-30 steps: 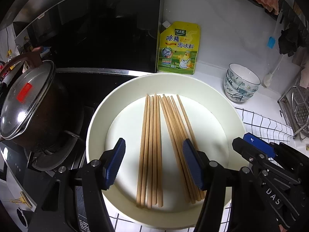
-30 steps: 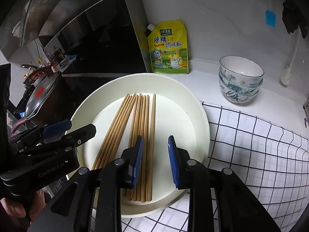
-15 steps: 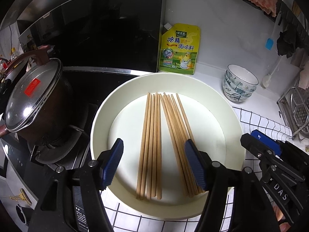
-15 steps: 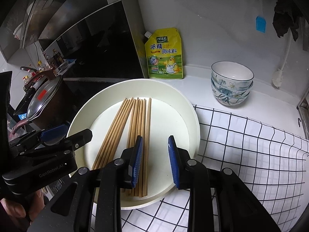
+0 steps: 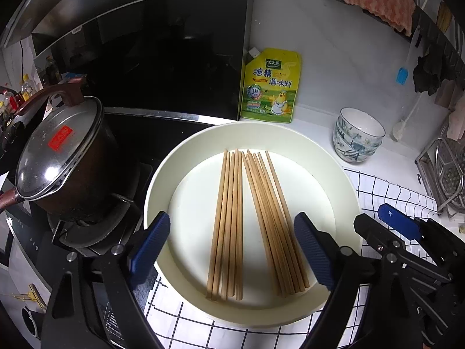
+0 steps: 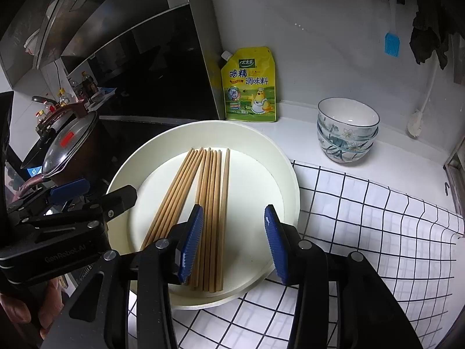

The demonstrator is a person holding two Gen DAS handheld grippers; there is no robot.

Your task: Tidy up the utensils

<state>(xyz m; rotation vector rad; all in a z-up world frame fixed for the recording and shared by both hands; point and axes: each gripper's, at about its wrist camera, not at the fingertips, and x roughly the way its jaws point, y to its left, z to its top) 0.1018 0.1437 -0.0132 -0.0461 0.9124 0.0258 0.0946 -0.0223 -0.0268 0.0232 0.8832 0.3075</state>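
Note:
Several wooden chopsticks [image 5: 250, 218] lie in two bundles in a cream round plate [image 5: 334, 180] on a white checked cloth. They also show in the right wrist view [image 6: 203, 200], in the plate [image 6: 279, 160]. My left gripper [image 5: 232, 250] is open and empty, above the plate's near side, its jaws spanning both bundles. My right gripper [image 6: 232, 241] is open and empty, above the near ends of the right bundle. The left gripper's body shows at the left of the right wrist view.
A lidded dark pot [image 5: 61, 157] stands on the stove at left. A yellow seasoning pouch [image 5: 270, 87] leans on the back wall. Stacked patterned bowls [image 5: 357, 133] stand at right. A metal rack [image 5: 444, 177] is at far right. The checked cloth [image 6: 363, 218] covers the counter.
Both grippers have pulled back and up from the plate. The right gripper's jaws have opened wider. The chopsticks have not moved.

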